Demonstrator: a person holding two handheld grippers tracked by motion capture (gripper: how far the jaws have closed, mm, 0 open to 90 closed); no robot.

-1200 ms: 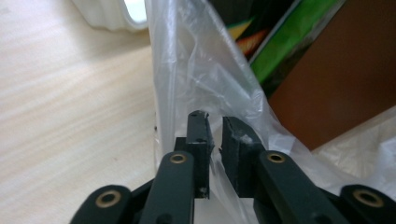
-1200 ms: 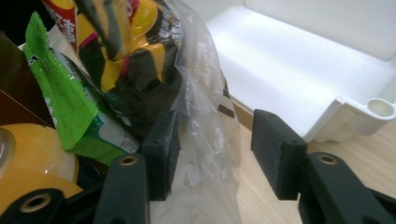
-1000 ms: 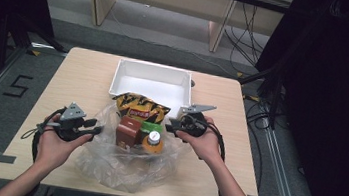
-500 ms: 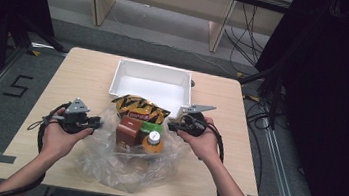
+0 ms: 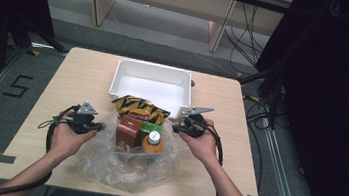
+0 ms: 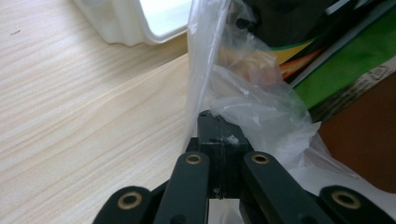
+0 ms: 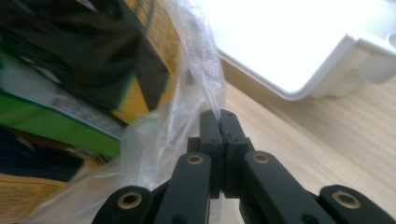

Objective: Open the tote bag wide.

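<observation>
A clear plastic bag lies open on the wooden table. Inside are a yellow and black snack bag, a brown box, a green box and an orange bottle with a white cap. My left gripper is at the bag's left edge; its jaws have just been closing and now pinch the bag's film, as the left gripper view shows. My right gripper is at the right edge; its jaws have also just closed, and the right gripper clamps the film.
An empty white tray stands just behind the bag, its rim close to both grippers and its corner near the right one. Bare tabletop lies to the left and right. Cables trail from each gripper toward the table's front.
The left hand has moved right and down to the bag's left edge. Both grippers' jaws have come together on the bag's film. The right hand stays put.
</observation>
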